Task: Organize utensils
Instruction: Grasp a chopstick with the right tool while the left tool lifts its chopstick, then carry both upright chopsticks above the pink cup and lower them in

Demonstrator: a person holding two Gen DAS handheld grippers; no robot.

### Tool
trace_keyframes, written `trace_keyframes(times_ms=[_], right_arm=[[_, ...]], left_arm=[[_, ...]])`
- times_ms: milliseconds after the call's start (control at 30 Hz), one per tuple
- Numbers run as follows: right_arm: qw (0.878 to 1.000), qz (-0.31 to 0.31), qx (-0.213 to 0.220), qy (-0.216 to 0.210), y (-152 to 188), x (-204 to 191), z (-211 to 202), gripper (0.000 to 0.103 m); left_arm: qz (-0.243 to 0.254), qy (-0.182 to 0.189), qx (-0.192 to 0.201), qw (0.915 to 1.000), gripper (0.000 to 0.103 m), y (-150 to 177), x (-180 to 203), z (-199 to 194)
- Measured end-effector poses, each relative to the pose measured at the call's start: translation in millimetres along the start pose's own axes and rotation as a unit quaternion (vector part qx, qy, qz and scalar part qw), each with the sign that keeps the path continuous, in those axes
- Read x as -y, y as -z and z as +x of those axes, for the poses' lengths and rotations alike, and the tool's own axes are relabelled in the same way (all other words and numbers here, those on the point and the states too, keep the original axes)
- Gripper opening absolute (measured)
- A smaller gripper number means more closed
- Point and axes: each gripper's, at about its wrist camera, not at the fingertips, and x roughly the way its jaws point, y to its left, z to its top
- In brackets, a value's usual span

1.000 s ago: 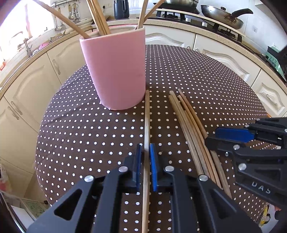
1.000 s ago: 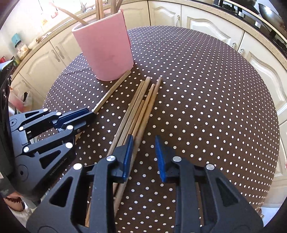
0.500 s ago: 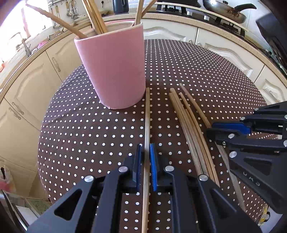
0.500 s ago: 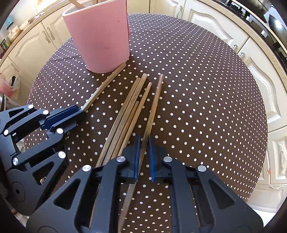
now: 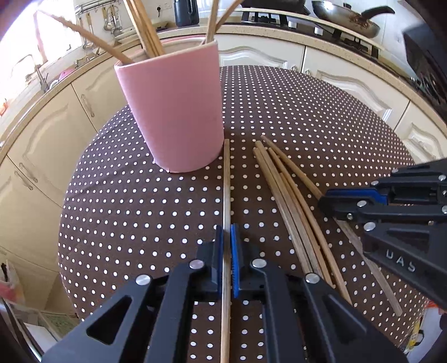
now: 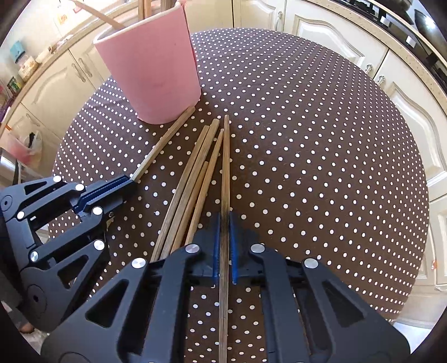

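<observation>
On the polka-dot table sits a pink cup, standing upright with a handful of wooden chopsticks poking out of its top at different angles. That's the only container around. Left tongs are pinched tight on a single chopstick that runs straight ahead, its far end right beside the base of the cup, maybe touching, can't really tell. Right tongs are closed down on a darker chopstick at the right edge of the loose bunch. Rest of that bunch of chopsticks lies flat on the table between the two tongs, fanned a bit and overlapping. Kitchen cabinets curve around behind, and a frying pan sits on the stove at the back.
</observation>
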Motion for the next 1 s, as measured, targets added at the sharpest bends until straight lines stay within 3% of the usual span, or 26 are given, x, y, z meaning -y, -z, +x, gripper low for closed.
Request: trace_keyframes(times_ms=[267, 567, 800, 1000], right_arm=[[0.996, 0.009, 0.072, -0.042, 16, 22, -36, 0.006], [0.982, 0.008, 0.176, -0.071, 25, 23, -90, 0.006], [0.964, 0.008, 0.252, -0.091, 33, 15, -124, 0.006], [0.946, 0.006, 0.306, -0.111, 30, 3, -148, 0.006]], left_arm=[[-0.013, 0.034, 0.047, 0.9983, 0.005, 7, -7, -21], [-0.015, 0.067, 0.142, 0.9874, 0.005, 10, -3, -73], [-0.032, 0.1, 0.216, 0.9708, 0.005, 7, -9, -109], [-0.051, 0.128, 0.286, 0.9482, 0.005, 5, -19, -139]])
